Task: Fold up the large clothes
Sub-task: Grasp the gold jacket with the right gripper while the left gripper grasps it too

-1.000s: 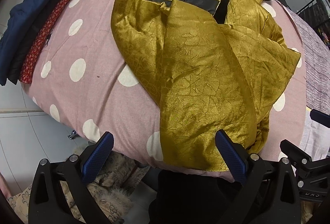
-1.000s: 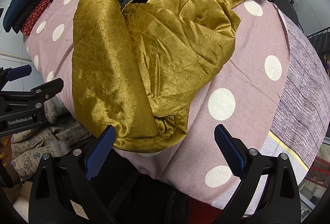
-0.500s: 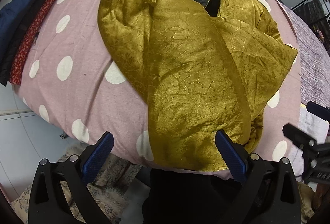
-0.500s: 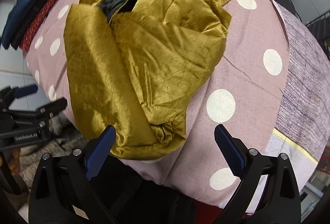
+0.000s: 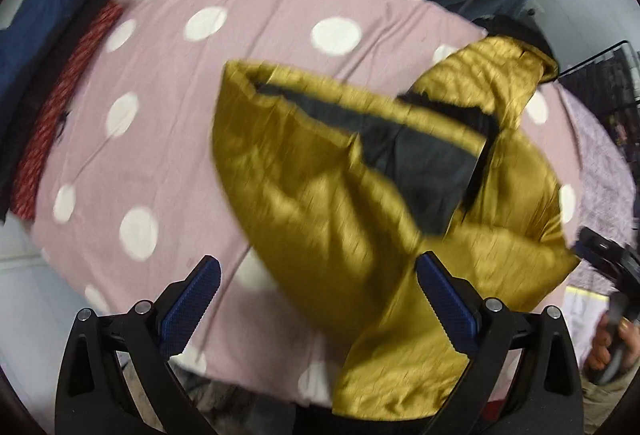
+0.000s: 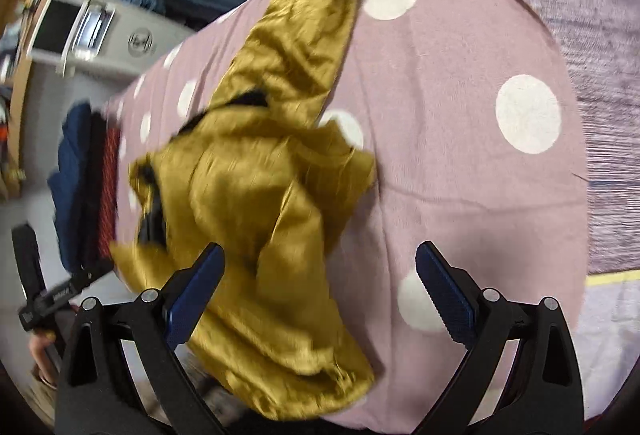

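bed (image 5: 168,139) pink, white dots | gold jacket (image 5: 340,203) crumpled, hanging over near edge | folded pile (image 5: 44,47) far left | left gripper (image 5: 316,309) spread, empty | right gripper (image 6: 320,293) spread, empty

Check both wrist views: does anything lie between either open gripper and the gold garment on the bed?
Nothing visible does. The gold garment lies uncovered on the dotted bed cover, right ahead of the left gripper and the right gripper. The folded clothes sit off at the bed's edge, clear of both approaches.
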A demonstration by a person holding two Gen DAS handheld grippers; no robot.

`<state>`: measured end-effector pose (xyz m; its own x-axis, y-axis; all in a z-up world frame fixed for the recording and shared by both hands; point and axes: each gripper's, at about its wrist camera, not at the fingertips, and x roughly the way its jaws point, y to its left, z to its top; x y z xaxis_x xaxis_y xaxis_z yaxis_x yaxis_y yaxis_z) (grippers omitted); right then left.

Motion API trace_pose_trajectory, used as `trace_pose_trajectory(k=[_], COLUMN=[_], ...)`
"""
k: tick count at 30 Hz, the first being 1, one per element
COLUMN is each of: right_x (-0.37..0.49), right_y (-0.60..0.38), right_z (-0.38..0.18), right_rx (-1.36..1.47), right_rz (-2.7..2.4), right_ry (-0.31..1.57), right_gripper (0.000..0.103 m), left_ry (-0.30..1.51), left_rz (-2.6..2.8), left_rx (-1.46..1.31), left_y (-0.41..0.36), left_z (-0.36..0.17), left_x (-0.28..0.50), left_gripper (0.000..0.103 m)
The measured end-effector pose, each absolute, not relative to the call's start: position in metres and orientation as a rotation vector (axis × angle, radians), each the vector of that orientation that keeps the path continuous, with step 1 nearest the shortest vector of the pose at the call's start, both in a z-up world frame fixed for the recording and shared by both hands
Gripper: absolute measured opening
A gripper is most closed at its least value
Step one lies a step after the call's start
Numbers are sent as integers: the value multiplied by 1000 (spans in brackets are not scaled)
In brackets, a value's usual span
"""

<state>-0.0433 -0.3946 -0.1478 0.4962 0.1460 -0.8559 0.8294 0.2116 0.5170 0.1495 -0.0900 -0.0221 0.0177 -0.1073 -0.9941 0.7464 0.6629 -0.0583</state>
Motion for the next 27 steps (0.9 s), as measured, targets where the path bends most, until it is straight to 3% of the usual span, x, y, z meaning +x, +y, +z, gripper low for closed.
trace_pose_trajectory(k=[5,8,10,12,13,15,18,21,27], right_x=[-17,10,19,18,16,4,-26,-66,-136], right_y=[-418,-402,-385,-372,-369,-363,-357,-345,-313], right_z=[-204,-226,-237,-233,-229,-210,-177,-129,11], right_rx=[1478,1465,1484,1457,1439,1418,1408,1388,1109], right_rz=[-624,-529,-511,-556,-568,-588,-644,-710,-901], right_ry=[906,948,959,929,920,872,809,706,474], right_gripper=[95,89,68,39,35,19,12,9,7], left_ry=[1318,1385,1445,1480,1477,1439,1331,1247,1271], left_rz=[-743,-760,-792,-842,-866,-916,-1015,-1146,-1414], left_rx=[670,748,748,737,729,698,648,690,889], left_y=[-140,-160,-165,-167,-169,-176,-192,-218,-255], left_z=[-37,-67,-86,-100,-102,-96,-74,-62,-83], left_x=[169,171,172,173,174,179,185,175,109], left_gripper=[96,96,87,78,76,76,78,92,96])
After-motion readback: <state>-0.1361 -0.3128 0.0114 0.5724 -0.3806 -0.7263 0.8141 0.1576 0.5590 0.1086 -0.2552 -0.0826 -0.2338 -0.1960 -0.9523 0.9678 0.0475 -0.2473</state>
